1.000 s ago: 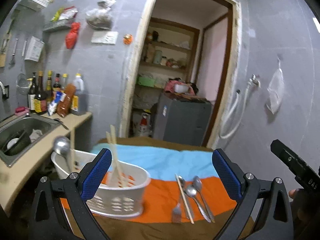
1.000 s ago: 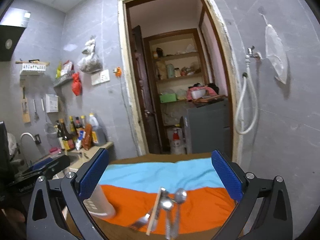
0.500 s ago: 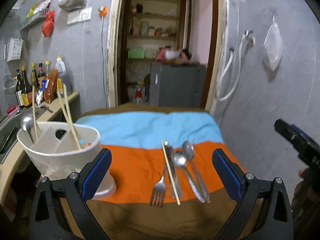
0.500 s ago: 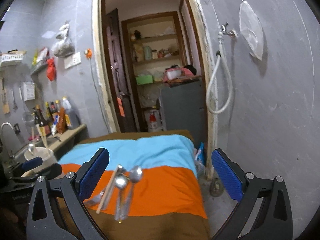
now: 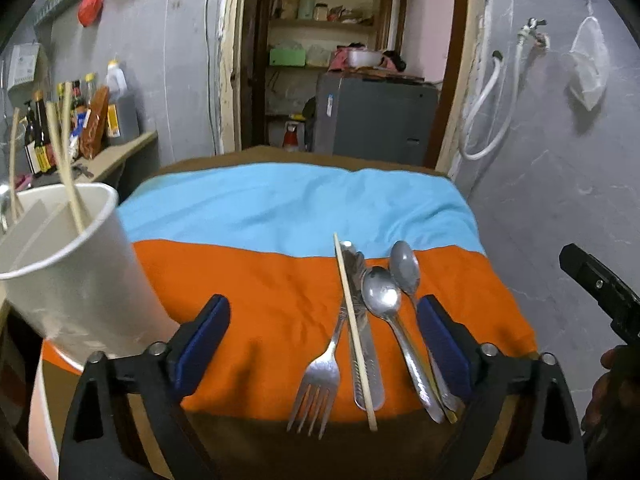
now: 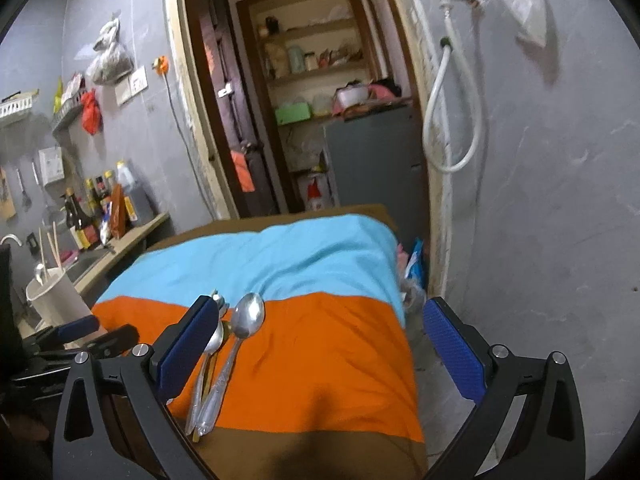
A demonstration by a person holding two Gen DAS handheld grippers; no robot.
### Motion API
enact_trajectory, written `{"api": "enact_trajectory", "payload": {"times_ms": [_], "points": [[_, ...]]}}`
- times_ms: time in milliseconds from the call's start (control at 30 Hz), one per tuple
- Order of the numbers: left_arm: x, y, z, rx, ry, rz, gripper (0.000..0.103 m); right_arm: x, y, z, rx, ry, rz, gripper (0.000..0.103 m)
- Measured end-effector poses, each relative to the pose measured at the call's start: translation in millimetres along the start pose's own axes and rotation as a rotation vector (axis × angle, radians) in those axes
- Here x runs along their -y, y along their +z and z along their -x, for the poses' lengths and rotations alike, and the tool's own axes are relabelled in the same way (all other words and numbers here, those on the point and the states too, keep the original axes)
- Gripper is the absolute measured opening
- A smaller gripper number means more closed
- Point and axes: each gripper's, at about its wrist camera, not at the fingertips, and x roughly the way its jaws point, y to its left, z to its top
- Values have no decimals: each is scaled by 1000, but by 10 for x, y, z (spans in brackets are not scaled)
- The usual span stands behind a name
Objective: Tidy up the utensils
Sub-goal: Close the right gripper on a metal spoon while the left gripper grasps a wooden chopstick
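Both tools stand with jaws apart and nothing between them: the left tool [image 5: 322, 344] over the orange band of the cloth [image 5: 256, 280], the right tool [image 6: 320, 344] towards the tabletop's right edge. A fork [image 5: 318, 376], knife [image 5: 362, 344], single chopstick [image 5: 354, 332] and two spoons [image 5: 386, 304] lie side by side near the front edge. At the left edge stands the white holder [image 5: 76, 276], with chopsticks [image 5: 68, 160] upright inside.
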Motion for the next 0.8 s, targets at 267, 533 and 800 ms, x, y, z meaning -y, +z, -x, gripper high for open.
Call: {"api": "enact_trajectory", "payload": {"times_ms": [267,533,800], "points": [[-48,91,-349,-99,-17,30,48,-60,-16,-479,-135,66,18,79],[-52,147,-622,-161,-8,38,33,-211,17,-923,-256,134,52,65],[-136,185,-759,-202,-54,74,23,-248,26,-1123,-325,157,49,60]]}}
